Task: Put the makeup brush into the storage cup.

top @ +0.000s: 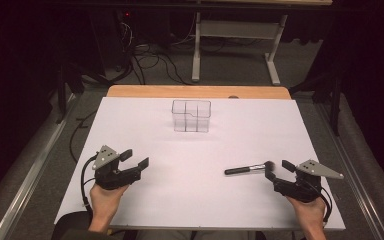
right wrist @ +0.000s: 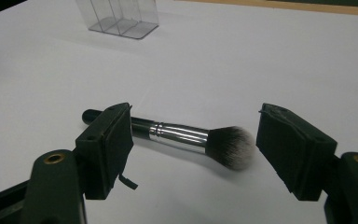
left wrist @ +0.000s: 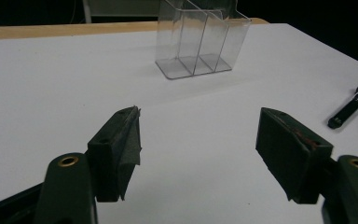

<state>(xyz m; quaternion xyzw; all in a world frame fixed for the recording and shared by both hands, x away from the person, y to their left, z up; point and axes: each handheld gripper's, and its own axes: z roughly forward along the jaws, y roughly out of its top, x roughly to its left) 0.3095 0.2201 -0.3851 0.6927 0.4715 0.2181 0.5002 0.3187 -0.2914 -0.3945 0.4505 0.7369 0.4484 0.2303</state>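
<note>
Table: a white sheet (top: pixel 190 165) covers the top, with a strip of bare wood (top: pixel 195 91) showing along the far edge.
Brush: a makeup brush (top: pixel 247 169) lies flat on the sheet at the person's right, black handle pointing toward the middle of the table, silver collar, pale bristle head toward the right gripper.
Brush up close: in the right gripper view the brush lies crosswise beyond the jaws, its bristle head near the right jaw; the left jaw hides part of the handle.
Right gripper: the right gripper (top: pixel 276 170) rests low on the sheet, jaws spread wide and released, gripping nothing; whether a pad touches the brush I cannot tell.
Left gripper: the left gripper (top: pixel 134 159) sits at the near left of the sheet, well apart from the brush, jaws wide open and empty.
Clear box: a see-through organizer (top: pixel 191 115) with upright dividers stands toward the far middle of the table, well apart from both grippers.
Hands: a hand (top: pixel 106 198) holds the left gripper from below; the other hand (top: pixel 307 212) holds the right one.
</note>
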